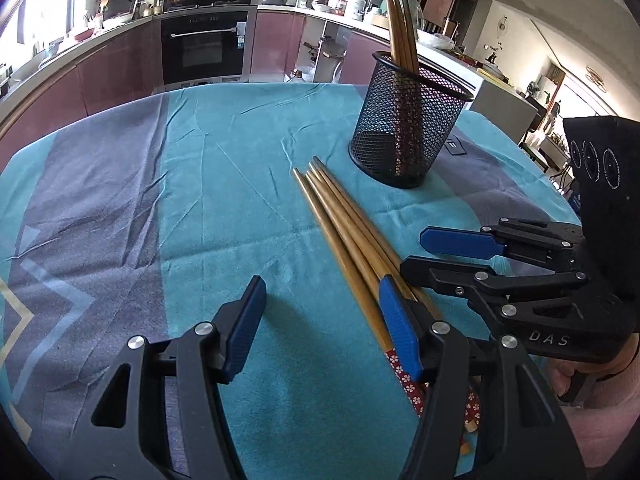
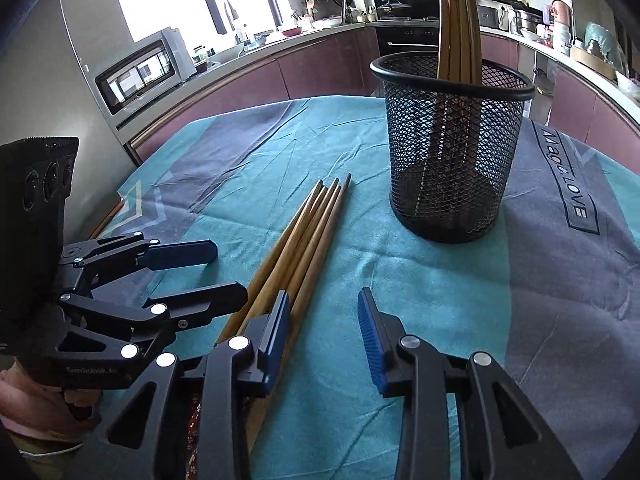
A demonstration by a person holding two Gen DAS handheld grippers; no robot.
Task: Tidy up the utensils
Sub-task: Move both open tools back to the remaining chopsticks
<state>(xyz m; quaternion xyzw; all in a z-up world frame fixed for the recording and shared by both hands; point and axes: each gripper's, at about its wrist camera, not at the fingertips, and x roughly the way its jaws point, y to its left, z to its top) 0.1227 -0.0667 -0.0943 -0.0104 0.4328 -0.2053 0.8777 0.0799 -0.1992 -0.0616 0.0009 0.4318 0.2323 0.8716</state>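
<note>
Several wooden chopsticks lie bundled on the teal cloth, tips toward a black mesh holder. More chopsticks stand upright in the holder. My left gripper is low over the cloth and open; its right finger lies over the bundle's thick end. My right gripper is open too. Its left finger sits on the bundle's other side, with bare cloth between its pads. Neither gripper's pads press on a chopstick.
The teal and grey tablecloth is wrinkled. A kitchen counter with an oven runs behind the table, and a microwave stands to the left. A person's hand holds the right gripper's grip.
</note>
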